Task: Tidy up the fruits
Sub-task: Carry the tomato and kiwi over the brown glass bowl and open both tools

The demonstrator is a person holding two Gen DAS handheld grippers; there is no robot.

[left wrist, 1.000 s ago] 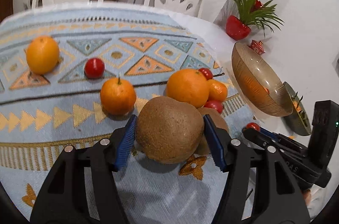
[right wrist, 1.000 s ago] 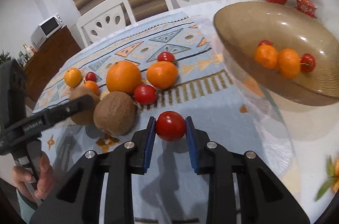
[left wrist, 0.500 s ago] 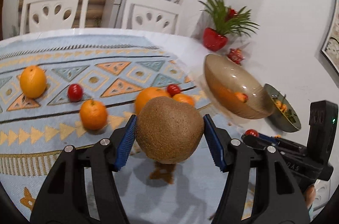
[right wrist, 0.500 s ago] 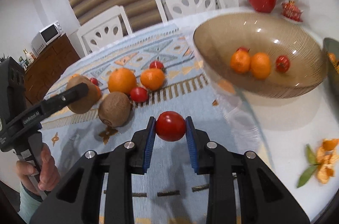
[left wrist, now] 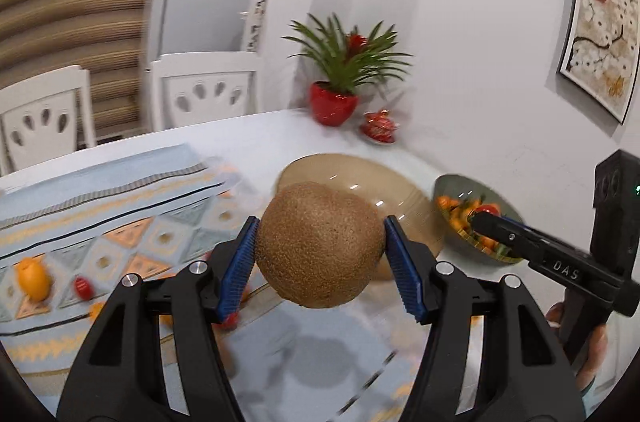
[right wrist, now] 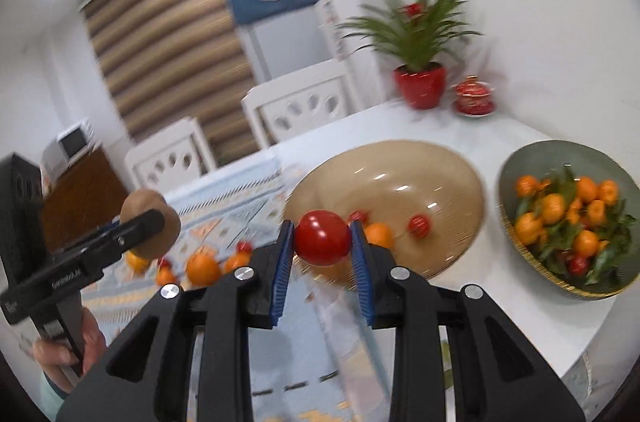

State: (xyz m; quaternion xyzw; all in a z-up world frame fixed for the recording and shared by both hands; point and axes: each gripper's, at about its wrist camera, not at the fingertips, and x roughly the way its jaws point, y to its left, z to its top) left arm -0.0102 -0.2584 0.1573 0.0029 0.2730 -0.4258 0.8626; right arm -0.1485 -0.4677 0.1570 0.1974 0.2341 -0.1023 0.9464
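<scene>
the right gripper [right wrist: 322,264] shows white letters "das" on its black arm in the left wrist view; the left gripper [left wrist: 320,260] carries white lettering in the right wrist view, too blurred to read.

the left gripper's blue pads pinch a brown kiwi [left wrist: 320,244] from both sides, lifted clear of the patterned table runner [left wrist: 120,218]. the right gripper's pads pinch a red tomato [right wrist: 322,236], also held in the air.

just ahead of the right gripper sits a brown glass bowl [right wrist: 440,166] holding one orange mandarin [right wrist: 380,234] and two small red tomatoes; the red tomato hangs in front of the bowl's near rim. ahead and to the right of it, a green bowl [right wrist: 516,174] with a gold rim is filled with leafy mandarins and a few red fruits.

ahead and to the left of the right gripper, several mandarins and small tomatoes lie loose on the table runner, blurred.
</scene>
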